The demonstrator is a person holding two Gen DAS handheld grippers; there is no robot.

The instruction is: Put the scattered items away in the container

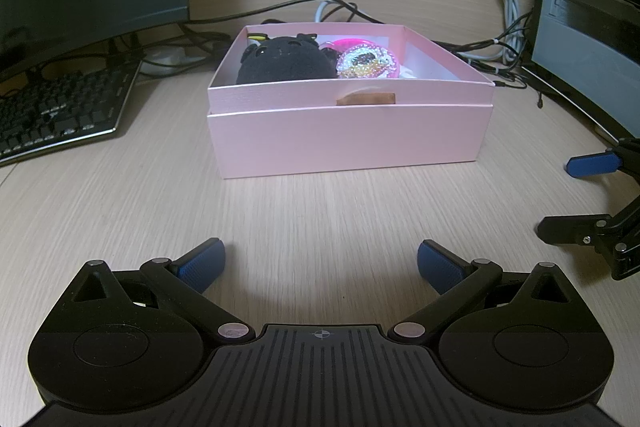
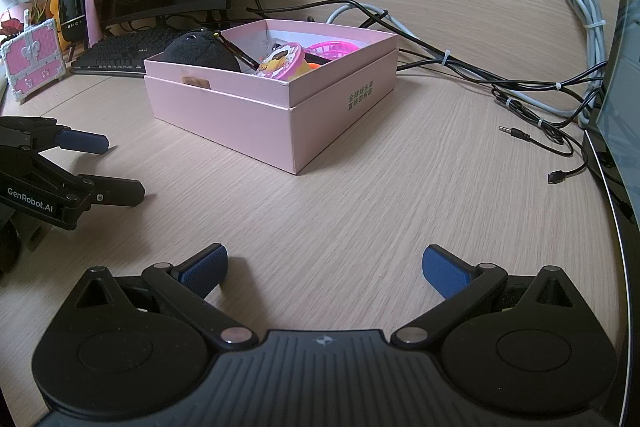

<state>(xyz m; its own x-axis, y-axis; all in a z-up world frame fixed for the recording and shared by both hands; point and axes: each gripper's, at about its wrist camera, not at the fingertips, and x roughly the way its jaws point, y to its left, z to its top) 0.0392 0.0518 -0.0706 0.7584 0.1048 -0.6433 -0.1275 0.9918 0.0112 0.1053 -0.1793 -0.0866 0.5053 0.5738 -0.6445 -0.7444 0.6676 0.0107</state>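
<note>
The right tool point(image 2: 325, 267) hangs low over the wooden table point(image 2: 400, 187), its blue pads spread wide with nothing between them. Ahead sits the pink box point(image 2: 256, 115), holding a black plush toy point(image 2: 200, 51), a pink glittery cup point(image 2: 282, 61) and a pink basket point(image 2: 338, 50). The left tool point(image 2: 120, 167) is at the left edge, also spread apart and empty.

Your left black two-finger gripper with blue ribbed pads point(image 1: 321, 263) sits low over the desk, jaws spread wide and holding nothing. Your right black gripper with matching blue pads point(image 2: 325, 267) is level beside it, equally wide apart and empty.
</note>
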